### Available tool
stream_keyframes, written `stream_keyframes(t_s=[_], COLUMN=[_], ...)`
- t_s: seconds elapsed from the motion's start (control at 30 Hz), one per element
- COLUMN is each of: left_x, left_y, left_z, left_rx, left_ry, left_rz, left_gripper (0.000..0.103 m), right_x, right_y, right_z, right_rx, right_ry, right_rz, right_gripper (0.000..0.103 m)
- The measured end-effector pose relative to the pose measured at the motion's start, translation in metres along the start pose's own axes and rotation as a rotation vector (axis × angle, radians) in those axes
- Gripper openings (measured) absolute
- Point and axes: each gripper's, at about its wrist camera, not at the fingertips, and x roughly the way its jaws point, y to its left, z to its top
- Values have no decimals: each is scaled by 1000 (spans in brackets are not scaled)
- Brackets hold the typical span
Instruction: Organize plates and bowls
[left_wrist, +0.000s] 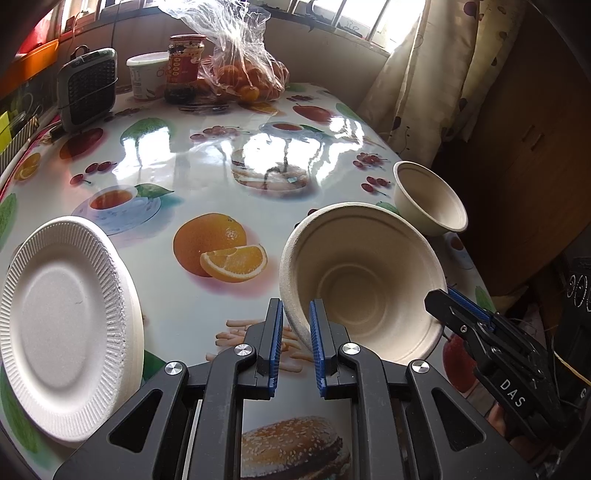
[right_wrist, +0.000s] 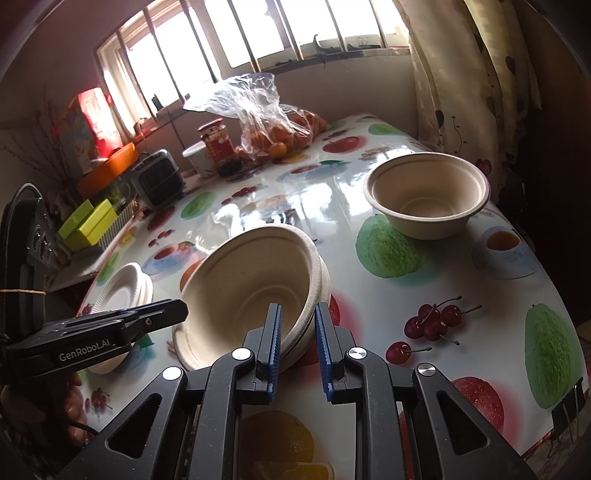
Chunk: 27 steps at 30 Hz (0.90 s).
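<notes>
A beige pulp bowl (left_wrist: 362, 280) is held tilted over the fruit-print table, and in the right wrist view (right_wrist: 251, 291) it looks like two nested bowls. My left gripper (left_wrist: 296, 317) has its jaws around the bowl's left rim. My right gripper (right_wrist: 297, 325) has its jaws around the opposite rim, and it shows in the left wrist view (left_wrist: 458, 306). The left gripper shows at the left of the right wrist view (right_wrist: 162, 314). A second beige bowl (right_wrist: 426, 195) stands alone at the table's right edge (left_wrist: 430, 199). A stack of white ridged paper plates (left_wrist: 66, 321) sits at the left (right_wrist: 125, 284).
At the far end stand a bag of oranges (left_wrist: 240, 62), a red-labelled jar (left_wrist: 184, 66), a white tub (left_wrist: 146, 75) and a small grey heater (left_wrist: 88, 88). A curtain (left_wrist: 443, 74) hangs right of the table. Green boxes (right_wrist: 88, 223) lie at the left.
</notes>
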Motion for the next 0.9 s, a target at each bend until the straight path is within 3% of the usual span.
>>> stream_keyframes(t_s=[0.3,0.43,0.8,0.9], left_x=[1,1,0,0], left_y=[0,-1,-1,-1], left_z=[0,-1,0,1], left_rx=[0,1,0,0], left_ry=[1,1,-2,-4], left_rz=[0,2,6,12], left_gripper=[16,16,17,23], right_x=[0,0,-3,-8], right_y=[0,0,-10,-8], right_z=[0,0,8,8], right_rx=[-1,0,10,7], right_ry=[0,-4,-41,-63], right_rz=[0,-3,-7,6], right_gripper=[20,28,30,30])
